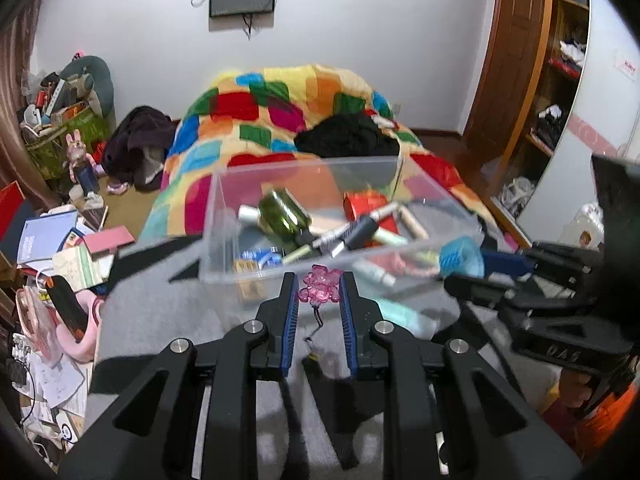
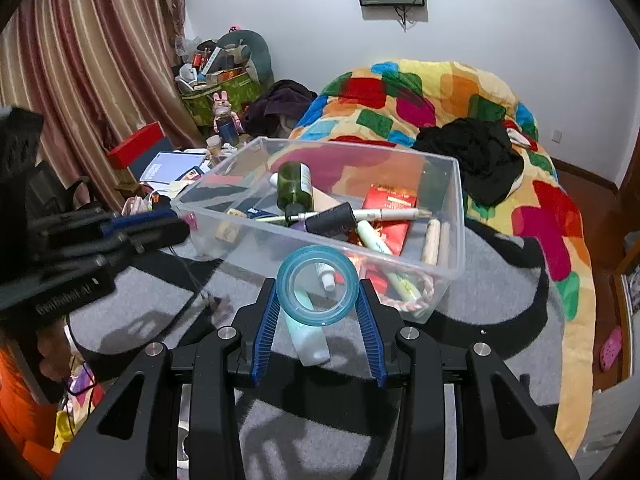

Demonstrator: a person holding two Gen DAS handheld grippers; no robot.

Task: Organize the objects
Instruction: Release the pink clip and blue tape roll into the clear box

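The left hand-held gripper [image 1: 319, 288] is clenching a pink charm [image 1: 319, 289] while the right hand-held gripper [image 2: 318, 298] is grasping a teal tape roll [image 2: 318, 285], both hovering before the near wall of the cluttered clear bin [image 2: 456, 216] on the grey blanket [image 2: 492, 280], a white tube [image 2: 310, 340] lying beneath.

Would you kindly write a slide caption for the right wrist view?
Right gripper holds a teal tape roll before the clear plastic bin of assorted items.
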